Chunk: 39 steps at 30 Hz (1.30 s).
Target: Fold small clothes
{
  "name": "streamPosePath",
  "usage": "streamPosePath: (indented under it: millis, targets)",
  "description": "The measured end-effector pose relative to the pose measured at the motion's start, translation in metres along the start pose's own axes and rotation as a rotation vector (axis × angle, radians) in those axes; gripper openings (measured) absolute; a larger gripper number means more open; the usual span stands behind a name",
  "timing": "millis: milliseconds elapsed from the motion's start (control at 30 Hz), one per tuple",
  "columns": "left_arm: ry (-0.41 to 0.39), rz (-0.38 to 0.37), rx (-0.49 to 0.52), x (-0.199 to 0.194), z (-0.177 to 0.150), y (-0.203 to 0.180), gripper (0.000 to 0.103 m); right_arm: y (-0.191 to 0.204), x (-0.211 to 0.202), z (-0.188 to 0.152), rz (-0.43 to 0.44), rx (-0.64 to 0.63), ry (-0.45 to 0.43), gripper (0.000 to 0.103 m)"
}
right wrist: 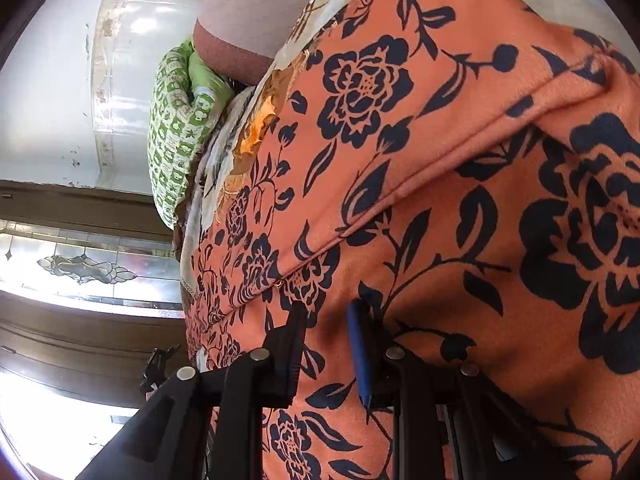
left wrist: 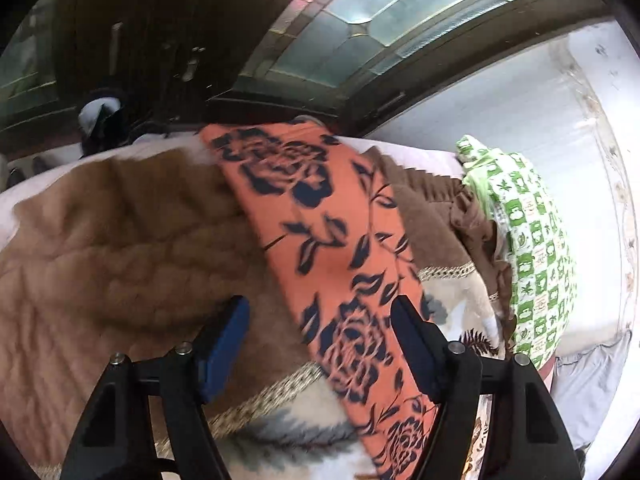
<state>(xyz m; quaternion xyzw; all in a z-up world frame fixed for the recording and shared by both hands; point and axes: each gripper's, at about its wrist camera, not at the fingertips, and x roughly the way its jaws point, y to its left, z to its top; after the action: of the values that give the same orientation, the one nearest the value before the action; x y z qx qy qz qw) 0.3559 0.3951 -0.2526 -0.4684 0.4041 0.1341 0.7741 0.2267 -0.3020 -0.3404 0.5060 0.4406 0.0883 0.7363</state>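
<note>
Orange floral cloth [left wrist: 332,248] on brown blanket [left wrist: 120,240]; left hand-held gripper [left wrist: 320,316] apart, right hand-held gripper [right wrist: 326,320] clamping it.

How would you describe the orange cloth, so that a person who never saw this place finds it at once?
Look at the brown quilted blanket covering the bed. The orange cloth lies across it, left of the green-and-white checked bundle. Only it has dark navy roses and leaves.

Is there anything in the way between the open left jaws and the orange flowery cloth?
No, nothing visible is in the way. The left gripper has its jaws open right over the orange flowery cloth, which already runs between them. Only the brown blanket lies underneath. The green checked bundle sits off to the side.
</note>
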Motion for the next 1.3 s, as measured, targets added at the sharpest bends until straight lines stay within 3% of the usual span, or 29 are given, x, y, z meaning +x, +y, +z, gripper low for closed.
streamPosePath:
  millis: [100,167,200,267,300,333,400,467,667,833,1000,1133,1300]
  targets:
    - [-0.044,0.019,0.041,0.010,0.005,-0.008,0.073,0.002,0.002,0.001,-0.003,-0.013,-0.003,0.025]
    - [-0.073,0.035,0.070,0.018,0.009,-0.012,0.066,0.002,0.003,0.001,-0.001,-0.014,-0.002,0.025]
    - [-0.083,0.044,0.073,0.019,0.011,-0.012,0.059,0.002,0.003,0.001,0.000,-0.013,-0.002,0.025]
    - [-0.097,0.060,0.070,0.022,0.016,-0.012,0.034,0.002,0.005,0.003,0.002,-0.017,-0.001,0.025]
    - [-0.082,0.058,0.061,0.024,0.019,-0.010,0.010,0.003,0.006,0.003,0.001,-0.020,-0.001,0.025]
    - [-0.069,0.053,0.049,0.024,0.020,-0.009,0.004,0.003,0.006,0.003,0.001,-0.021,-0.002,0.025]
    - [-0.091,0.051,0.047,0.015,0.019,-0.014,0.004,0.004,0.007,0.004,0.002,-0.024,-0.003,0.025]
    - [-0.131,0.034,0.110,0.000,0.014,-0.031,0.004,0.004,0.005,0.004,0.001,-0.025,-0.004,0.025]
    - [-0.137,-0.062,0.357,-0.051,-0.027,-0.128,0.004,0.006,-0.014,0.007,0.006,-0.008,-0.078,0.026]
    - [-0.102,-0.169,0.596,-0.090,-0.110,-0.231,0.004,0.007,-0.053,0.015,0.034,0.012,-0.192,0.026]
    - [-0.014,-0.242,0.821,-0.099,-0.229,-0.324,0.004,-0.004,-0.089,0.024,0.068,0.056,-0.271,0.026]
    - [0.092,-0.272,0.953,-0.083,-0.333,-0.371,0.004,-0.021,-0.121,0.035,0.103,0.116,-0.334,0.026]
    - [0.246,-0.275,1.051,-0.039,-0.459,-0.389,0.004,-0.044,-0.161,0.048,0.131,0.173,-0.428,0.026]
